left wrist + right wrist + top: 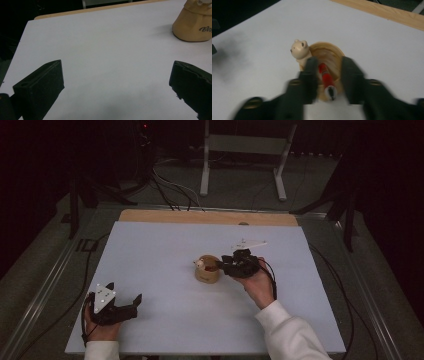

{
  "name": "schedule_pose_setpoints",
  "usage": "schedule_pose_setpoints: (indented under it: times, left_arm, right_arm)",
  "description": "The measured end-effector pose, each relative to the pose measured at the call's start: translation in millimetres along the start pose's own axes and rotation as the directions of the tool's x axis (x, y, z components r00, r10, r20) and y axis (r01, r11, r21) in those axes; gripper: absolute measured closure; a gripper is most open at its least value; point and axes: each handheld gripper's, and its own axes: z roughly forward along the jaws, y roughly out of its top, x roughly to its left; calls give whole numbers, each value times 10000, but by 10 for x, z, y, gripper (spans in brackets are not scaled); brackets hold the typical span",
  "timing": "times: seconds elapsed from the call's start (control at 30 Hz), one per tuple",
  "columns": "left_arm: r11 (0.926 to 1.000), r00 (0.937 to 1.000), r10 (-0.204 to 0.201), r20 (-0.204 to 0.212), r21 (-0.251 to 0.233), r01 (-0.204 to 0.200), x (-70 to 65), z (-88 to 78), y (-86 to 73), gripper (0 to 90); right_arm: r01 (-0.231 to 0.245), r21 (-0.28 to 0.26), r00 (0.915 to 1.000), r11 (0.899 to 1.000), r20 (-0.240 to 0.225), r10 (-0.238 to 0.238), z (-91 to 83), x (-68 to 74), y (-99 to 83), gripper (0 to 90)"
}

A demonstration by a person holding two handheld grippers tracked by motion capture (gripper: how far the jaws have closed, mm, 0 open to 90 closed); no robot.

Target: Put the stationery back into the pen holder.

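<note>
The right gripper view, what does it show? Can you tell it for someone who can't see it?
A red pen leans inside a tan wooden cup with a little bear head on its rim. The right tongs stand on either side of the pen, a gap showing between them and it. The cup sits on a white table.

One tan cup [206, 270], one red pen [326, 78].

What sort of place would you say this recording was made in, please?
Probably a lab or studio set up for recording: a white table in a dark room, loose cables on the floor behind it, and a metal stand.
</note>
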Motion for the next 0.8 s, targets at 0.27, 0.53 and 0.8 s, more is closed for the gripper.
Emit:
schedule_pose_setpoints:
  times: [0.27, 0.53, 0.8]
  left_arm:
    - [10000, 10000, -3, 3, -3, 3, 1, 0, 0, 2]
    - [10000, 10000, -14, 6, -14, 14, 1, -1, 0, 1]
    - [10000, 10000, -25, 27, -50, 25, 2, -6, 1, 1]
  right_arm:
    - [50, -210, 9993, 9998, 377, -42, 6, 9, 8, 245]
    - [448, -421, 9969, 9981, 661, -419, -47, 15, 0, 117]
    - [639, -528, 9950, 9966, 805, -596, -123, -52, -38, 38]
